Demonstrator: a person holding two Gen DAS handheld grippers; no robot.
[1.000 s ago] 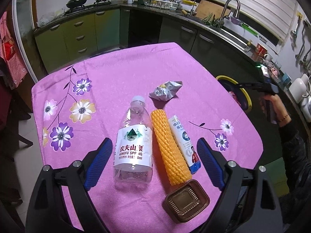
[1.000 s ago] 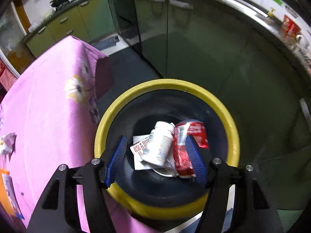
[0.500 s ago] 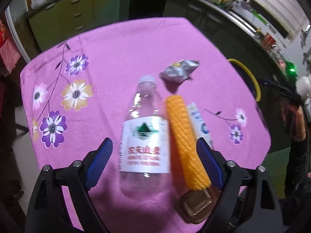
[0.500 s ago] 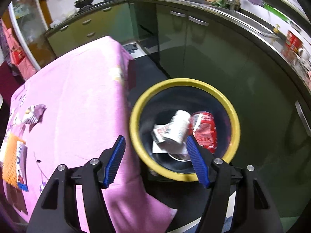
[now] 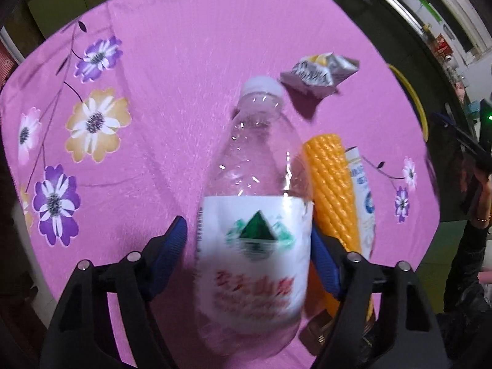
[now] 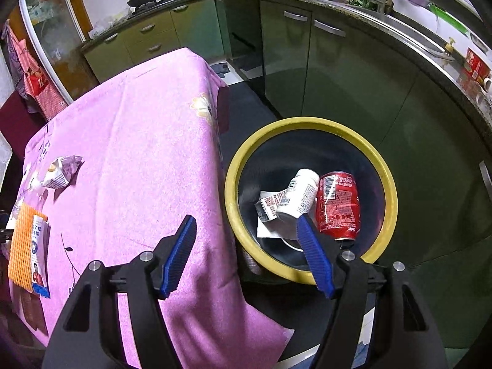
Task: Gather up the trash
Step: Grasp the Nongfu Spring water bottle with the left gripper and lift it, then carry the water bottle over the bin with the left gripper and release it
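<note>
A clear plastic water bottle (image 5: 255, 203) with a white label lies on the pink flowered tablecloth (image 5: 172, 70). My left gripper (image 5: 249, 246) is open with its blue fingers on either side of the bottle's labelled body, a small gap on the left. Beside the bottle lie an orange foam net (image 5: 332, 184), a white sachet (image 5: 363, 193) and a crumpled silver wrapper (image 5: 319, 73). My right gripper (image 6: 249, 252) is open and empty, above the table's edge and the yellow-rimmed bin (image 6: 381, 184), which holds a red can (image 6: 338, 206) and a white bottle (image 6: 298, 196).
A brown plastic tray (image 5: 319, 335) lies at the table's near edge, partly hidden by my left gripper. The bin stands on the floor right of the table. Green kitchen cabinets (image 6: 307, 46) and a counter curve behind it. The wrapper (image 6: 61, 172) and net (image 6: 24, 243) show in the right wrist view.
My left gripper has moved down and forward until its open fingers flank the bottle. My right gripper has pulled up and back from the bin, towards the table's edge.
</note>
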